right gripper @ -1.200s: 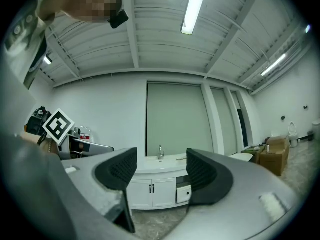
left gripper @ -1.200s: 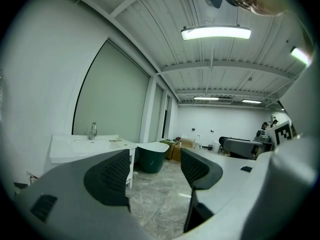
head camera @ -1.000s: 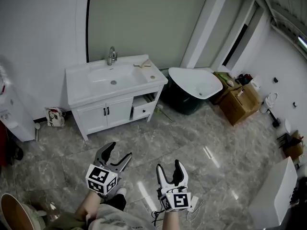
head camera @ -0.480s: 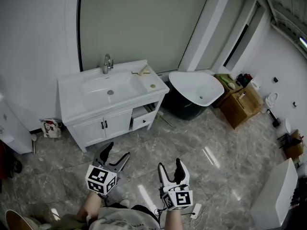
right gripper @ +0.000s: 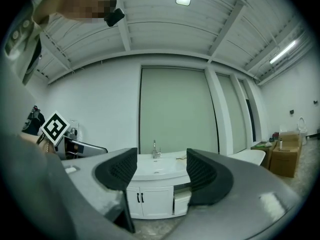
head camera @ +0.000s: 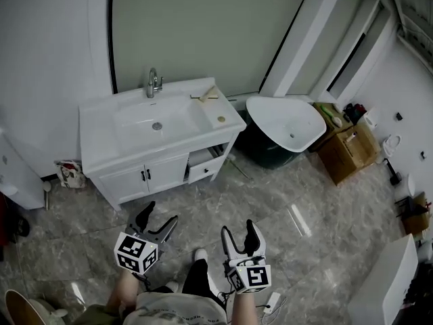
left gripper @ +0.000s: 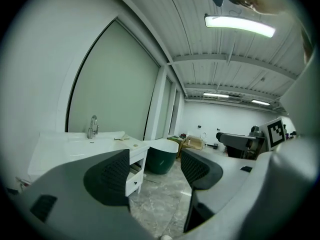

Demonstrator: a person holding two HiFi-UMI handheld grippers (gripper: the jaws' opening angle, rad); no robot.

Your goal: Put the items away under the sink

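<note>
Nearer the vanity [head camera: 101,156] now, left claw [head camera: 161,214] and right claw [head camera: 238,229] gape empty; cupboard doors [head camera: 145,178] shut.

You face a white sink cabinet [head camera: 98,141] standing on the grey marble floor [head camera: 284,208]. On its top, right of the basin, lie a pale elongated item [head camera: 205,94] and a small round item [head camera: 220,119], set apart

Head camera looks down; all views share vanity [head camera: 128,181].
</note>
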